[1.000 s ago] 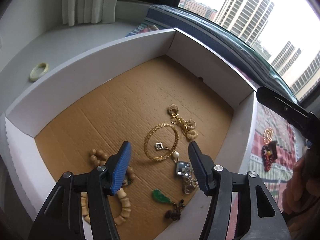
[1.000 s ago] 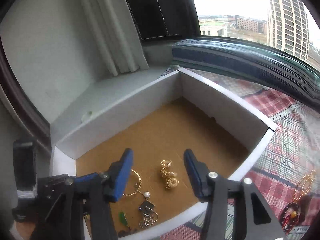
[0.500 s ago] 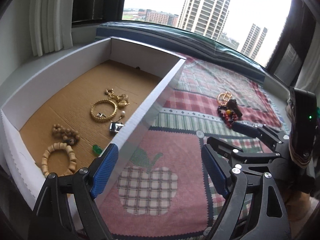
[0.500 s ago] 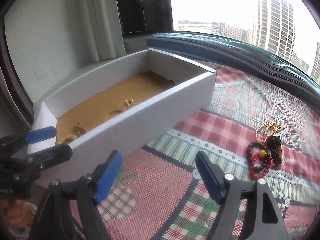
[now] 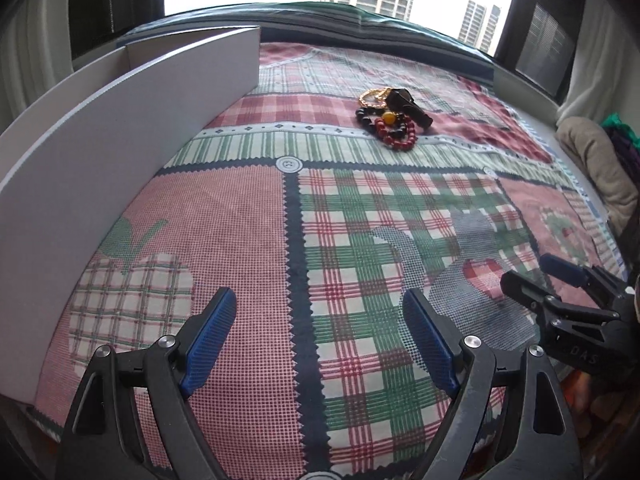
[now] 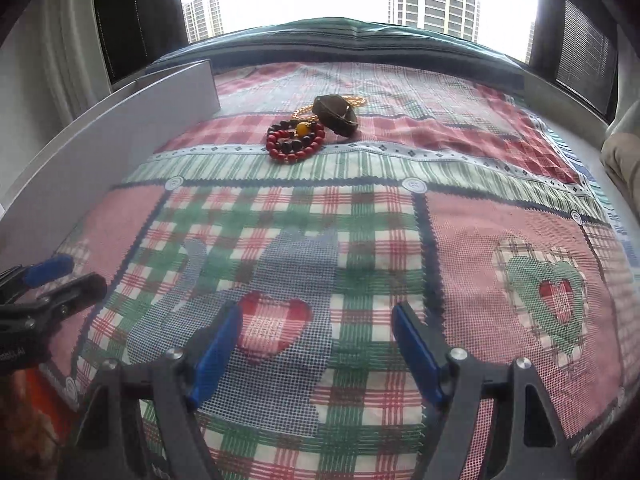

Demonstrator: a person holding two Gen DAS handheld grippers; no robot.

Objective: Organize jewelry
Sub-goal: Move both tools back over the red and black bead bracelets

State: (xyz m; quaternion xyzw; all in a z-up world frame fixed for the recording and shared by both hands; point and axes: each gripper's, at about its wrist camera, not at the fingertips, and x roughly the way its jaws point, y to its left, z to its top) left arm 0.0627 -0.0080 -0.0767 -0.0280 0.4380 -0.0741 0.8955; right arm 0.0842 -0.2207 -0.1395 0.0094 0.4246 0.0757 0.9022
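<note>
Left wrist view: low over patchwork cloth (image 5: 360, 220), tilted down, facing window; white box wall (image 5: 120, 128) at 10 o'clock. Right wrist view: alongside, same heading and nearness. Both share cloth, bead pile (image 5: 390, 114) (image 6: 304, 136) at 12 o'clock, box wall (image 6: 120, 128), towers outside.

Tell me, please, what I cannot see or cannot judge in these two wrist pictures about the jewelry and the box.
- Inside of the white box: hidden in both views by its own near wall.
- Gold chain: mostly covered by the dark brown piece in the right wrist view.
- Red bead bracelet: the beads overlap, so its strand count is unclear.
- Right gripper and left gripper: open, nothing between the pads.
</note>
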